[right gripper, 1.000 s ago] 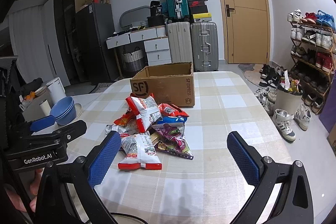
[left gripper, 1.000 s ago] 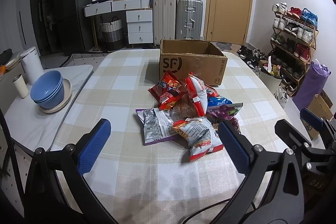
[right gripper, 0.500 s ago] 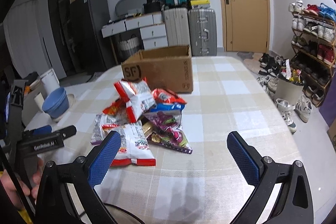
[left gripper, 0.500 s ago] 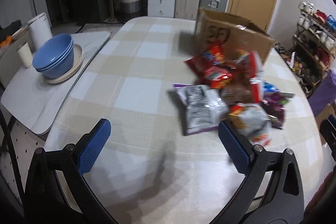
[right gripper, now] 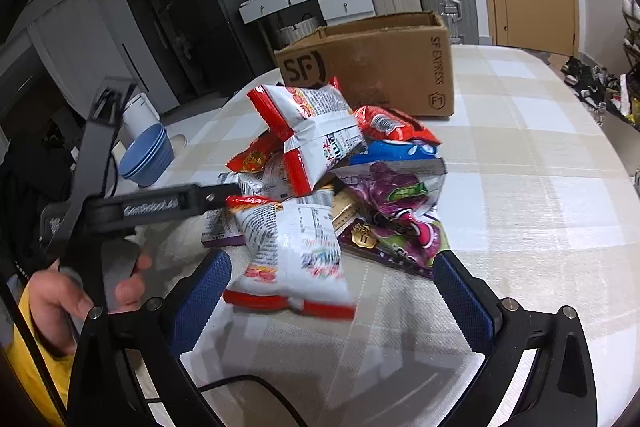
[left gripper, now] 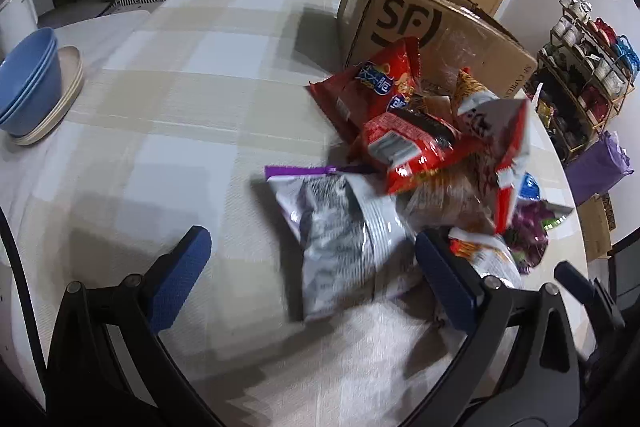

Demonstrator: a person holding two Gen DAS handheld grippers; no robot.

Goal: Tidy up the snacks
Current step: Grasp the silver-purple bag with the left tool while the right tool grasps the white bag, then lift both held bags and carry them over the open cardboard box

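Note:
A pile of snack bags lies on the checked tablecloth in front of an open cardboard SF box (left gripper: pixel 424 27), which also shows in the right wrist view (right gripper: pixel 372 67). In the left wrist view a silver and purple bag (left gripper: pixel 340 239) lies between the fingers of my open left gripper (left gripper: pixel 316 279), with red bags (left gripper: pixel 408 143) behind it. In the right wrist view a white and red bag (right gripper: pixel 292 255) lies between the fingers of my open right gripper (right gripper: pixel 332 303), next to a purple bag (right gripper: pixel 396 203). Both grippers are empty.
Stacked blue bowls (left gripper: pixel 28 87) on a plate stand on a side table to the left; they also show in the right wrist view (right gripper: pixel 146 157). Suitcases, drawers and a door are behind. A shoe rack (left gripper: pixel 588 75) stands to the right of the table.
Both grippers have dropped and moved forward, close to the pile. The left one now straddles the silver bag and the right one the white and red bag. Both stay open.

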